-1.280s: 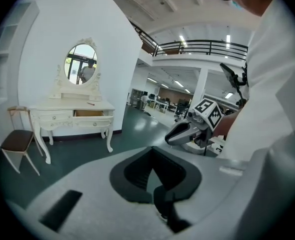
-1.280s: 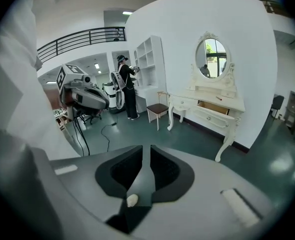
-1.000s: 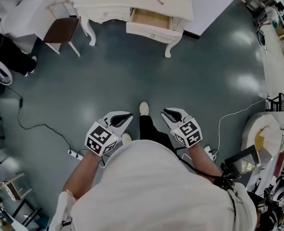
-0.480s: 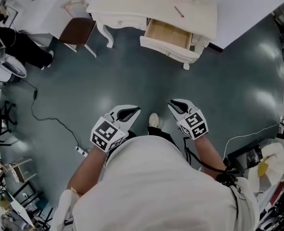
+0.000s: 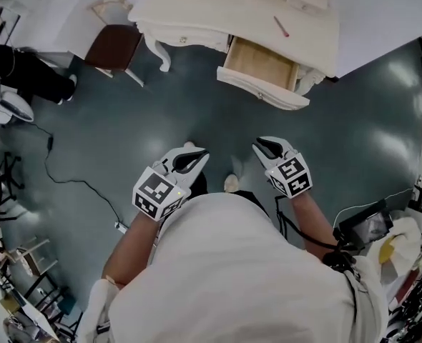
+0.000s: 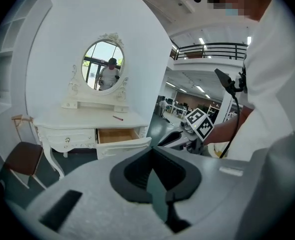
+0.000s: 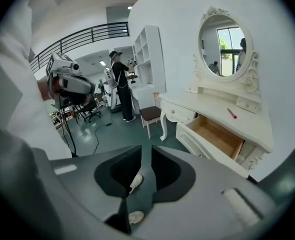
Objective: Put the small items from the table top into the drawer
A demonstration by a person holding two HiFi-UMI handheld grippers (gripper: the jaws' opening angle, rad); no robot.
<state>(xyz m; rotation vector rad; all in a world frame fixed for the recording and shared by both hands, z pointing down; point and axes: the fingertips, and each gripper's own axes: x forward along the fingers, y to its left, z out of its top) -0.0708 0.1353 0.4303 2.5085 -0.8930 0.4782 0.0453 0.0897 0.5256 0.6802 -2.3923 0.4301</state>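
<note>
- Head view: we see the left gripper point(image 5: 195, 157) and the right gripper point(image 5: 262, 147) over the floor point(image 5: 161, 113), well apart from the dressing table point(image 5: 218, 9). Its drawer point(image 5: 261, 64) stands open, and a red pen point(image 5: 281, 26) lies on the table top.
- Left gripper view: the left gripper point(image 6: 151, 156) has its jaws slightly apart, with nothing between them. The drawer point(image 6: 118, 135) lies ahead, below the red pen point(image 6: 117, 118).
- Right gripper view: we find the right gripper point(image 7: 145, 156) with its jaws apart and empty, having just been opening. The red pen point(image 7: 232, 113) rests behind the drawer point(image 7: 215, 135).

Dressing table point(image 5: 218, 9) cut off at top edge, red item point(image 5: 281, 26) on it — too small to name
</note>
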